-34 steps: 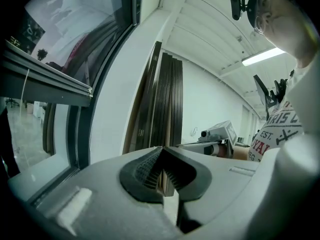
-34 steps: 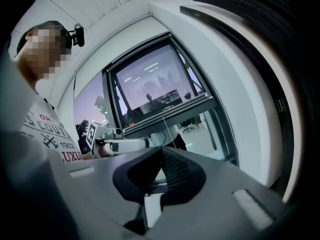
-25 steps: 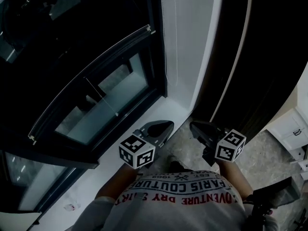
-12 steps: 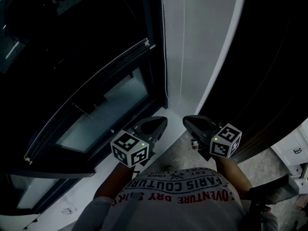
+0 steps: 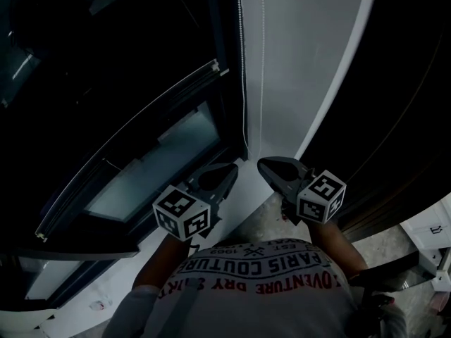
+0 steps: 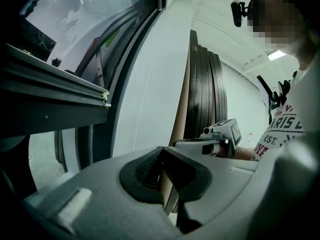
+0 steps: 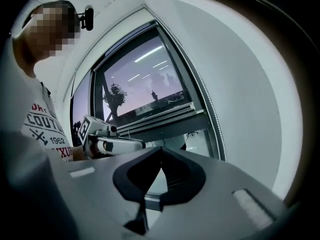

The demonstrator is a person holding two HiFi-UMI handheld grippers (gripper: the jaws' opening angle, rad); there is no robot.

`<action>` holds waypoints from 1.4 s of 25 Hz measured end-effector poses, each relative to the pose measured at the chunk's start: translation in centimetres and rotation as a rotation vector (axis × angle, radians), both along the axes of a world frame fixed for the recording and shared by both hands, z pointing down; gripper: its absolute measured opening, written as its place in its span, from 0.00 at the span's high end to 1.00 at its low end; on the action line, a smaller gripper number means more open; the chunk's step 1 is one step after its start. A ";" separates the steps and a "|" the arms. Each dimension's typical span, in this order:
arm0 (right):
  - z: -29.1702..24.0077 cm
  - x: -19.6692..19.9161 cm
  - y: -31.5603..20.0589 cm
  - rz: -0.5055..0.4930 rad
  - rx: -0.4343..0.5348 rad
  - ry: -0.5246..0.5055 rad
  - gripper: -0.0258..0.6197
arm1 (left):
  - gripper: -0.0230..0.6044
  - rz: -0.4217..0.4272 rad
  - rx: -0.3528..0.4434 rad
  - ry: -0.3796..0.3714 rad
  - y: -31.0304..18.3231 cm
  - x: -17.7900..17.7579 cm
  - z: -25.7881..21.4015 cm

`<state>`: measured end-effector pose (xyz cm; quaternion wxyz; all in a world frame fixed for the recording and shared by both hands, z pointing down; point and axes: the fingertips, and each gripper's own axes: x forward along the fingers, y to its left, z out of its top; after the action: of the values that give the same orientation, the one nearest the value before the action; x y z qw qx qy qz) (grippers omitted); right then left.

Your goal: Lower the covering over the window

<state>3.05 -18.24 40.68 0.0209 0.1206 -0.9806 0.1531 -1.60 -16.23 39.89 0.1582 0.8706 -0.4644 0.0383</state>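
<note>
As I look down past my printed T-shirt (image 5: 261,273), my left gripper (image 5: 217,178) and right gripper (image 5: 276,169) point side by side at the corner where the window meets a white wall (image 5: 303,62). Both have their jaws pressed together and hold nothing. The dark shade (image 5: 106,83) covers the upper glass. Its bottom bar (image 5: 127,141) slants across the pane, with paler bare glass (image 5: 165,157) below it. A bead chain (image 5: 243,83) hangs along the window's right edge, just ahead of the grippers and apart from both.

In the left gripper view, my jaws meet tip to tip, empty. The bar's end sits at the upper left, and the right gripper shows beyond.

In the right gripper view, my jaws are likewise closed and empty. The chain runs down the frame on the right, and the bar crosses the window ahead.
</note>
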 end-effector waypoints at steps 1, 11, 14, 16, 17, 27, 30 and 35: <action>0.0 -0.2 -0.2 0.003 0.003 0.000 0.96 | 0.96 0.000 0.004 0.001 -0.3 -0.2 -0.1; -1.6 -2.9 -3.4 0.088 0.028 -0.009 0.96 | 0.96 0.059 0.036 -0.003 -3.5 -2.5 -1.4; -2.2 -4.3 -4.4 0.112 0.051 -0.012 0.96 | 0.96 0.089 0.042 -0.013 -4.5 -3.2 -1.5; -2.7 -5.2 -5.3 0.129 0.063 -0.028 0.96 | 0.96 0.104 0.047 -0.016 -5.2 -3.9 -1.7; -3.0 -5.6 -5.7 0.137 0.068 -0.042 0.96 | 0.96 0.109 0.051 -0.016 -5.4 -4.3 -1.8; -3.4 -8.7 -10.9 0.316 0.179 0.040 0.83 | 0.96 0.170 0.068 -0.017 -6.3 -6.1 -0.7; -3.5 -8.8 -13.1 0.392 0.198 0.065 0.74 | 0.96 0.182 0.067 -0.012 -6.4 -6.3 -0.5; -3.7 -8.9 -16.9 0.508 0.219 0.099 0.68 | 0.96 0.196 0.061 -0.015 -6.3 -6.6 0.1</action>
<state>-5.86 -35.12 37.01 0.0167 0.3713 -0.9275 0.0403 -8.19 -22.48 39.95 0.1236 0.9160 -0.3789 0.0460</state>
